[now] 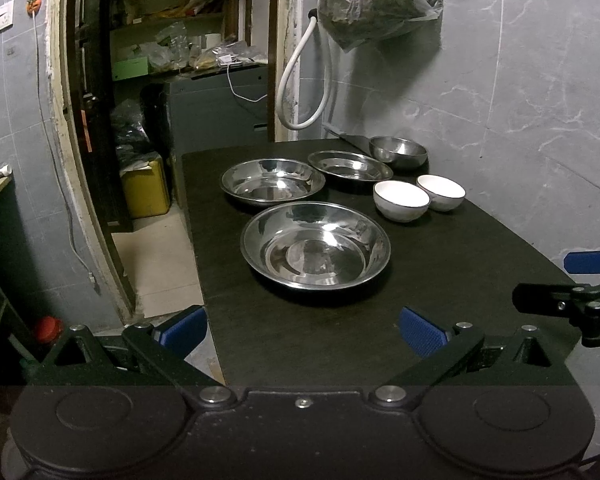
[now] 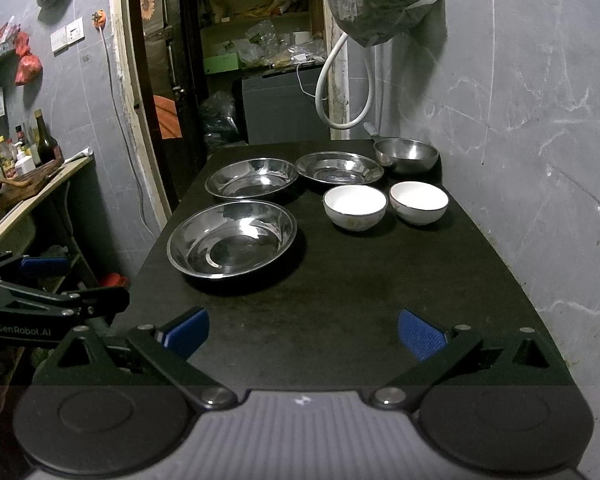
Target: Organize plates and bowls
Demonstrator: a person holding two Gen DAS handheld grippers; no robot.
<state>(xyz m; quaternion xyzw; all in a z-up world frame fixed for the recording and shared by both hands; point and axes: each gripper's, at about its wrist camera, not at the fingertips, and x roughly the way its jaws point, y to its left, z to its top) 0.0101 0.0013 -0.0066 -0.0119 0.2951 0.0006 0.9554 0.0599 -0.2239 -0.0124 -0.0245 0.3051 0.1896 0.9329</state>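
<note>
On the dark table (image 2: 340, 280), toward its far end, six dishes stand in two loose rows. Nearest the near edge is a large steel plate (image 2: 232, 238), set toward the left edge. Behind it lies a second steel plate (image 2: 252, 178), and to that one's right a third plate (image 2: 339, 168), their rims close together. At the far right corner, beside the grey wall (image 2: 540, 120), stands a steel bowl (image 2: 406, 155), just behind the third plate. Two white bowls (image 2: 355, 207) sit side by side near the right edge, in front of the third plate and steel bowl, upright and nearly touching; the right one (image 2: 418, 202) is closest to the wall.

Left gripper (image 1: 302, 330) hovers over the near left edge, its blue pads spread wide and empty, pointing at the large plate. Right gripper (image 2: 302, 330) hovers over the near end of the table, likewise wide and empty.

A clear bag (image 2: 384, 0) of dark matter hangs on the wall above the far right corner, with a white hose (image 2: 328, 80) looping below it. Beyond the far edge a doorway opens on cluttered shelves (image 2: 260, 20).
</note>
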